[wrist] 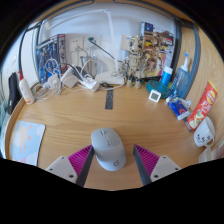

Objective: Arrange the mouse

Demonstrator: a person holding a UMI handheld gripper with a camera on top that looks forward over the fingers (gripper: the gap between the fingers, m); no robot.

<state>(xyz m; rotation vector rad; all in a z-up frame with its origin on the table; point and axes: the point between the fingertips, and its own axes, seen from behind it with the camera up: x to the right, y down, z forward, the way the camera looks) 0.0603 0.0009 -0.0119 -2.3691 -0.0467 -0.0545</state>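
One grey mouse [108,147] sits on your wooden desk [90,115], between the two fingers of your gripper [110,162]. Both pink pads [78,159] flank it with narrow gaps, so the fingers stand open, gripping nothing. One white mouse [203,136] lies far right; one paper [25,143] lies left.

Mouse [108,148] on table [70,120], between the open tongs [108,163].
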